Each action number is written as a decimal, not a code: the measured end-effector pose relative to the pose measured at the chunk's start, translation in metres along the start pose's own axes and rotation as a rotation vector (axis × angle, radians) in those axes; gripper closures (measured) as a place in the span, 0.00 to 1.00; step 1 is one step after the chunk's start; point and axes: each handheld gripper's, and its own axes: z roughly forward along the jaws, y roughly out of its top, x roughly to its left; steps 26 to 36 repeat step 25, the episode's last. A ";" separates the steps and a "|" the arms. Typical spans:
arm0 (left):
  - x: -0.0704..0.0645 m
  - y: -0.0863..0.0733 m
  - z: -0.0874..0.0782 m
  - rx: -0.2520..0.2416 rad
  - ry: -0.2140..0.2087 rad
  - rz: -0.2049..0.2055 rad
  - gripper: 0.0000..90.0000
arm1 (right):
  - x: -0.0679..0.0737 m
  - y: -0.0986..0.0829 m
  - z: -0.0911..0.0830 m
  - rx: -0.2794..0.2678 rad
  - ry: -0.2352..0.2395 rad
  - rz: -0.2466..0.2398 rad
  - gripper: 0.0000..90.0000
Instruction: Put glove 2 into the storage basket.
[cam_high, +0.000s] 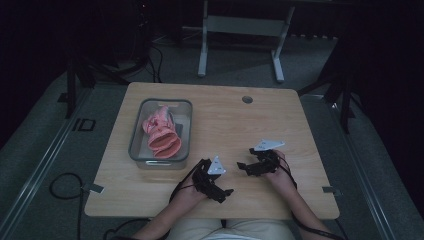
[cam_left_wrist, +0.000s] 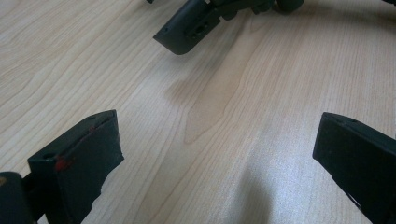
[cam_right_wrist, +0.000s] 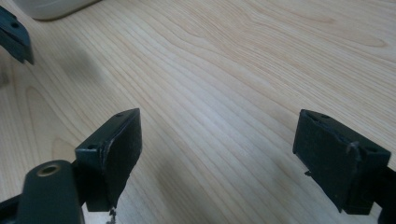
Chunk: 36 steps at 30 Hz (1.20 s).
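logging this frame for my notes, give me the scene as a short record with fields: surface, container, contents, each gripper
surface: light wooden table, with a round hole near its far edge
container: clear tub with a grey rim, on the table's left half
contents: pink ribbed item, kind unclear
left gripper: open, nothing between its fingers, low over bare wood
right gripper: open, nothing held, low over bare wood
gripper positions: near the table's front edge, side by side, apart from the tub
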 end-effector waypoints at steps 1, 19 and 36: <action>0.000 -0.001 0.000 0.001 0.000 -0.002 0.01 | 0.000 -0.001 -0.001 -0.001 -0.005 -0.001 0.17; 0.001 -0.010 0.000 -0.018 0.006 -0.003 0.01 | -0.007 -0.012 -0.009 -0.022 -0.002 0.005 0.17; 0.001 -0.010 0.000 -0.014 0.008 0.002 0.01 | -0.006 -0.011 -0.009 -0.020 -0.010 0.001 0.17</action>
